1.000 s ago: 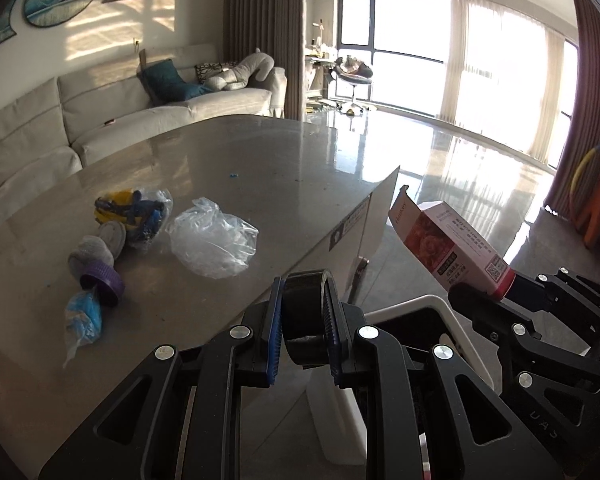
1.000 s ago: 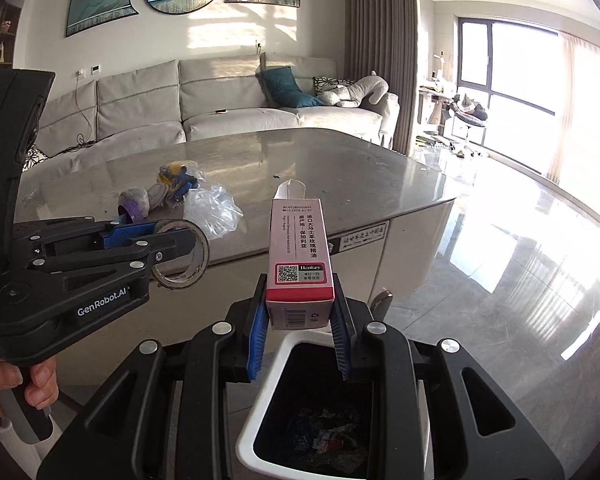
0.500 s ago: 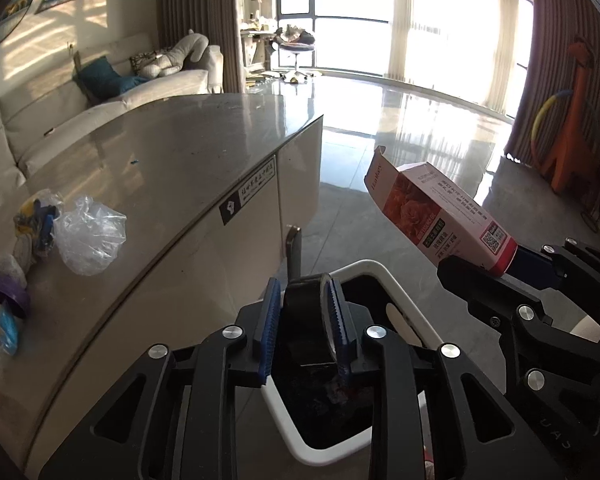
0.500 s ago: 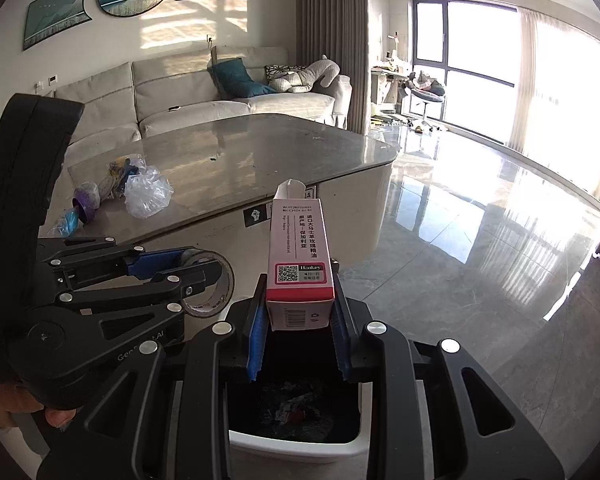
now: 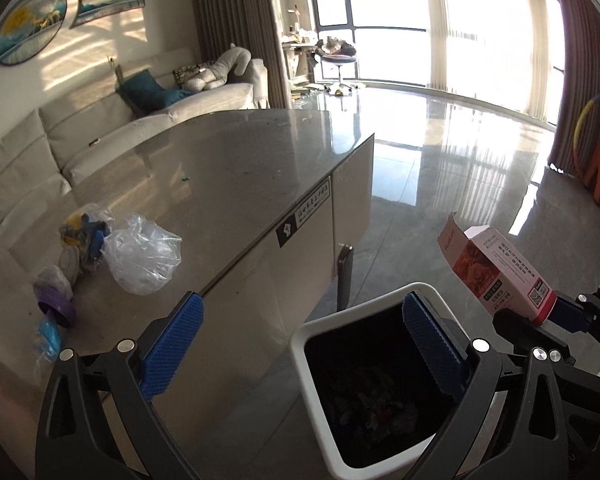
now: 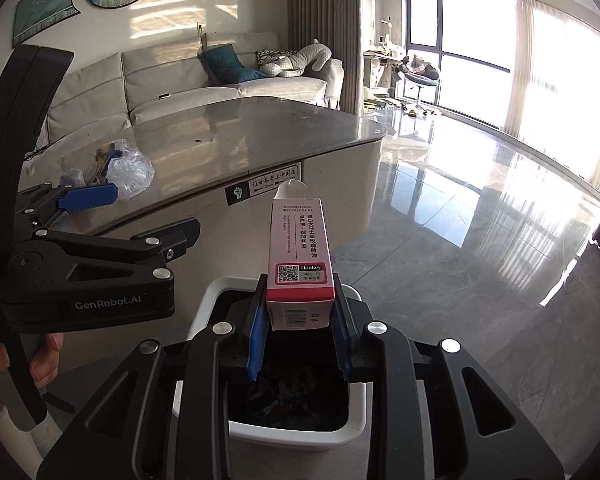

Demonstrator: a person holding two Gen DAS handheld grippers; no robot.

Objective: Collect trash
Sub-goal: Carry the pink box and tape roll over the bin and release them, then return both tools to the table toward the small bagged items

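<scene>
Lying far left on the grey tabletop [image 5: 236, 168]: blue wrapper [image 5: 47, 339], purple cap [image 5: 58, 309], a yellow-and-blue bundle [image 5: 83, 236], then a crumpled clear plastic bag [image 5: 142, 256], all waiting well apart from the bin

Hanging wide open now over the near edge of the white trash bin [image 5: 320, 322], left gripper [image 5: 300, 344], blue pads [image 5: 172, 344] spread and gripping nothing, likely emptied here and free for another trip to the table

Gaping dark below, bin mouth with scraps at the bottom, parked just beside the table's side so drops are short

Further right, right gripper [image 6: 299, 332] clamping the base of a pink rose-print carton [image 6: 300, 260], flap end pointing up and away, poised right above the opening, probably about to be let go
</scene>
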